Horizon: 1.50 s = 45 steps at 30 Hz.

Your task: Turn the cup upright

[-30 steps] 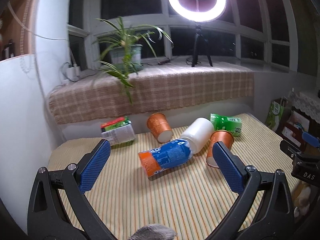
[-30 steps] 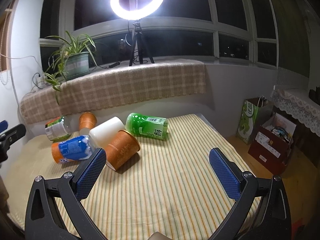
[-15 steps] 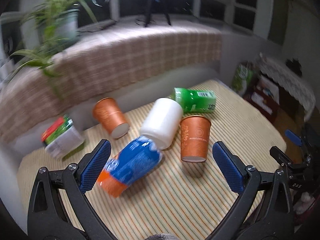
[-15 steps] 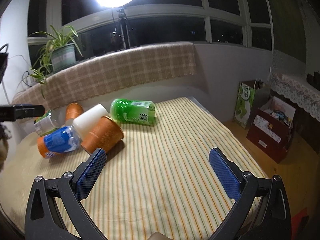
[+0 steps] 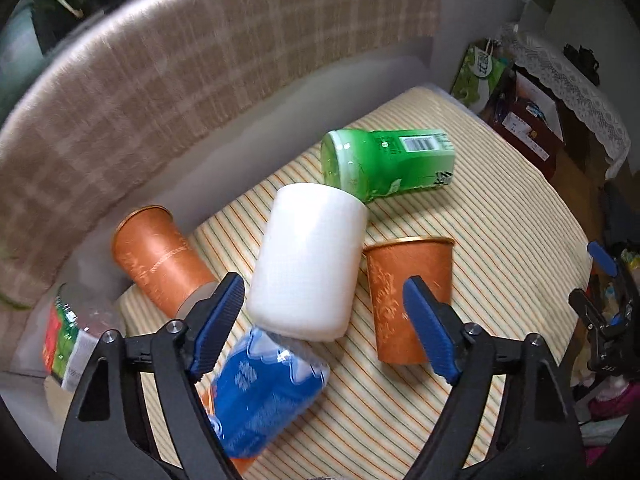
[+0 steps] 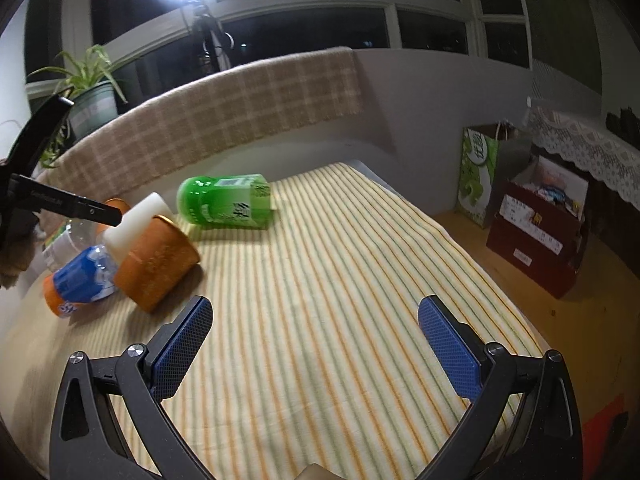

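An orange paper cup (image 5: 408, 296) lies on its side on the striped cloth, mouth pointing away from me; it also shows in the right wrist view (image 6: 156, 268). A second orange cup (image 5: 160, 256) lies on its side at the back left. My left gripper (image 5: 324, 328) is open, hovering above the pile, its right finger (image 5: 428, 332) over the near cup and its left finger (image 5: 216, 320) beside the white jar (image 5: 308, 260). My right gripper (image 6: 316, 352) is open and empty over bare cloth, to the right of the cups.
A green bottle (image 5: 388, 164), a blue-labelled bottle (image 5: 260, 396) and a clear bottle (image 5: 68, 340) lie among the cups. A plaid-covered ledge (image 6: 208, 116) runs behind the table. A green bag (image 6: 476, 176) and a red box (image 6: 536, 236) stand on the floor at right.
My left gripper has moved forward and down toward the pile, and its fingers now frame the white jar and the near orange cup. My right gripper has shifted slightly closer.
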Each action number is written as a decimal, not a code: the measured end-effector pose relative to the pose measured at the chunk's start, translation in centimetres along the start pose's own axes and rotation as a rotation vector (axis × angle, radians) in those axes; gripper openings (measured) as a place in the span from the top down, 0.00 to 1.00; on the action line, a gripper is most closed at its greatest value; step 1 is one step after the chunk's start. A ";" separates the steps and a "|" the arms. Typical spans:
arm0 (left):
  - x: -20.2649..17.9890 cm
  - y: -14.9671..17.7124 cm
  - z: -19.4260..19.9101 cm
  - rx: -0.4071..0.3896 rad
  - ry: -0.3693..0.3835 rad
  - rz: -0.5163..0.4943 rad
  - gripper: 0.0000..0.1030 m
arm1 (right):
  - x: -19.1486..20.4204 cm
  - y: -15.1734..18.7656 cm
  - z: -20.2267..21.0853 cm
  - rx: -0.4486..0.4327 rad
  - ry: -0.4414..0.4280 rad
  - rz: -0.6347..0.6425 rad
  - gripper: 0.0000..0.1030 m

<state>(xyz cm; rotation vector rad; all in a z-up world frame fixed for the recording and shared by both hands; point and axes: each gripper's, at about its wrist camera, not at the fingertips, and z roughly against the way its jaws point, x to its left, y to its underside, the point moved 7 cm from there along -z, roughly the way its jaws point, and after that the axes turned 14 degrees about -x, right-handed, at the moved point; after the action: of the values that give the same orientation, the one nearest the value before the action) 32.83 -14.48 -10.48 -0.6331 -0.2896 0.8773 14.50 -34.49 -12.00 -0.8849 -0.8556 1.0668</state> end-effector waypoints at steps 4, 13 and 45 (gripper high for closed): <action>1.0 -0.6 -1.5 0.061 0.027 0.028 0.19 | -1.0 0.2 -0.6 0.008 0.017 -0.011 0.00; 2.2 -0.5 -4.1 0.190 0.064 0.020 0.19 | -2.5 0.4 -1.6 0.022 0.037 -0.040 0.00; 2.9 -0.6 -4.0 0.138 0.024 -0.013 0.25 | -2.1 0.6 -1.8 0.034 0.048 -0.034 0.00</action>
<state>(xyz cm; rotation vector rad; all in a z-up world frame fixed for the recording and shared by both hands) 36.90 -14.10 -13.24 -0.5132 -0.2097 0.8692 15.36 -36.70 -13.53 -0.8613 -0.8077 1.0238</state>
